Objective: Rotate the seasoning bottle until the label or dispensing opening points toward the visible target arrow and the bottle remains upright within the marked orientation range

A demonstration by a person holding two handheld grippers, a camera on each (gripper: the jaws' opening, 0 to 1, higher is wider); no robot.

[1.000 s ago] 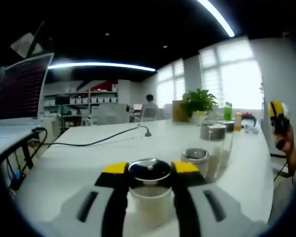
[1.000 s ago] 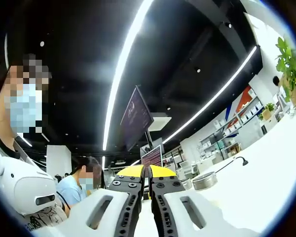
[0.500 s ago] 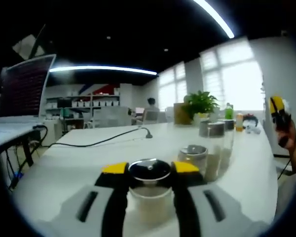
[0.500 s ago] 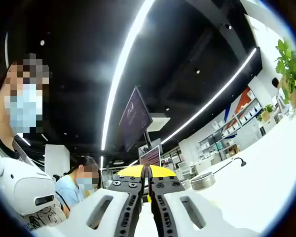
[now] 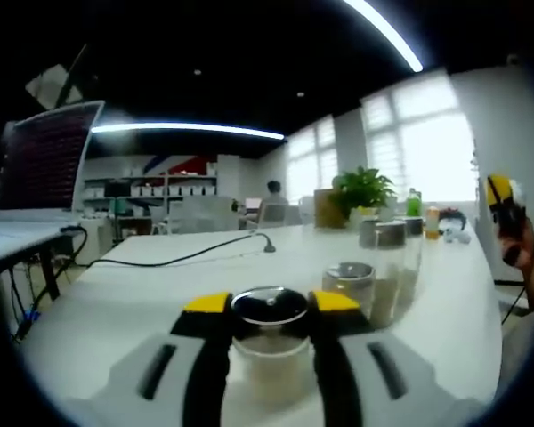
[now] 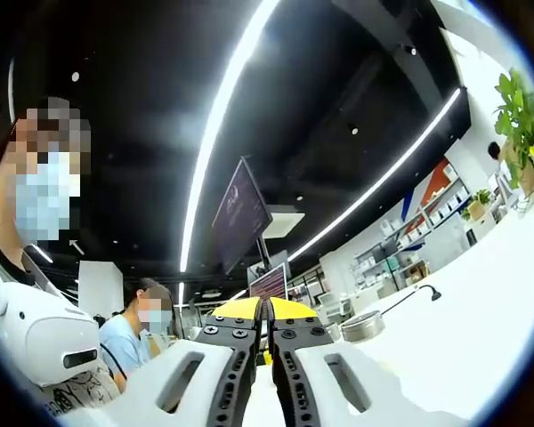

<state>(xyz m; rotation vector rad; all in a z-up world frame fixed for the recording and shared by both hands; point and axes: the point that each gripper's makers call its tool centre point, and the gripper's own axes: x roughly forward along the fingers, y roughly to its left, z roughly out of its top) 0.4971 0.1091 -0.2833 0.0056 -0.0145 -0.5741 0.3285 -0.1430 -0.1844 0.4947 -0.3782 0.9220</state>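
Observation:
A clear seasoning bottle (image 5: 269, 363) with a round silver lid stands upright on the white table (image 5: 160, 289), right in front of the left gripper view. My left gripper (image 5: 270, 305) is shut on the seasoning bottle, one yellow-tipped jaw on each side just under the lid. I make out no label or arrow. My right gripper (image 6: 267, 310) is shut with nothing between its yellow tips, and it points up toward the ceiling. It also appears at the right edge of the left gripper view as a yellow-tipped right gripper (image 5: 502, 206) held in a hand.
Behind the held bottle stand a short silver-lidded jar (image 5: 350, 286) and taller jars (image 5: 389, 240). A black cable (image 5: 182, 257) crosses the table. A potted plant (image 5: 360, 189) sits at the far end. A silver lid (image 6: 363, 326) and two people at left appear in the right gripper view.
Both views have shifted only slightly. The left gripper keeps its hold on the bottle and the right gripper stays shut and raised.

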